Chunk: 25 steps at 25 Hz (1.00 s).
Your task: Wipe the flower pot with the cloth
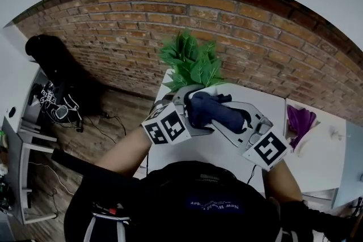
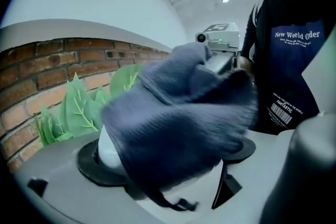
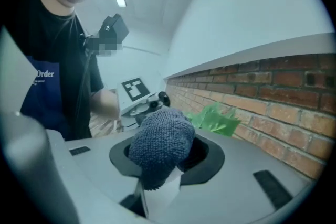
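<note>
The flower pot [image 1: 211, 89] is small and white, with a green leafy plant [image 1: 191, 62] rising toward the brick wall. My left gripper [image 1: 190, 98] is shut on the pot; in the left gripper view the pot [image 2: 107, 150] shows white between the jaws. A dark blue cloth [image 1: 212, 110] lies over the pot's near side and hides most of it, blurred in the left gripper view [image 2: 178, 123]. My right gripper [image 1: 228, 117] is shut on the cloth [image 3: 160, 147], bunched between its jaws. Green leaves [image 3: 215, 118] show beyond it.
A white table [image 1: 227, 150] lies under both grippers, with the brick wall [image 1: 255, 37] close behind. A purple object [image 1: 299, 122] rests on the table to the right. A dark bag [image 1: 48, 54] and a shelf unit [image 1: 25, 139] stand at the left.
</note>
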Motion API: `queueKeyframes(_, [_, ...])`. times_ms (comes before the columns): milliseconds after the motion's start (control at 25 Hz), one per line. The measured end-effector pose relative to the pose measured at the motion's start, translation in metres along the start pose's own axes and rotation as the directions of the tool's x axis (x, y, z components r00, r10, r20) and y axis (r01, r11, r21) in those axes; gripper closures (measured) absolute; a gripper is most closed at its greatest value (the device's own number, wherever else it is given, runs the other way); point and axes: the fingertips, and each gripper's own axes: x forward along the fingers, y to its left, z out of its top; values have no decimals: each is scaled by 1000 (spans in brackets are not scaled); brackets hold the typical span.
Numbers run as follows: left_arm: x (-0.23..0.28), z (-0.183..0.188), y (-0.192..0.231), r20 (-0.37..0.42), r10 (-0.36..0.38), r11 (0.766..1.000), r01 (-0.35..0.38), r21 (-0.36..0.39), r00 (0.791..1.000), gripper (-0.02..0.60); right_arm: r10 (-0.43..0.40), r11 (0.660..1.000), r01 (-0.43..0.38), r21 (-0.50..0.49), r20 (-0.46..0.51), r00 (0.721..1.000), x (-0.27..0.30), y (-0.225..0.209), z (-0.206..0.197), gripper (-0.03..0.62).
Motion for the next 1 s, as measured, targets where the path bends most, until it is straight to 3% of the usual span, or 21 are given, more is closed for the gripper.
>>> queueKeyframes(120, [-1,6,-5,4,-18,1000,18,24,1000,34,-111,994,111,11,26,993,-2,-30,11,477])
queueKeyframes(320, [1,16,-9,30,-20,999,19,43,999,34,-115,990,115,-79,3,993,8,-29,9,477])
queueKeyframes(520, [-6,13,-1,49,6,999,-8,36,999,36,-22,996,18,-92,-47,999,4,-7,-3,477])
queueKeyframes(760, [-8,14,5,66,32,998,-35,44,997,37,107,989,-119,-87,-132,985,-9,22,-19,477])
queueKeyframes(880, [-9,18,5,89,25,999,-28,31,996,38,99,991,-106,-87,-82,992,-12,19,-11,477])
queueKeyframes(1000, [-13,29,2,152,-11,1000,7,26,988,38,-5,1000,5,7,38,999,-17,-6,10,477])
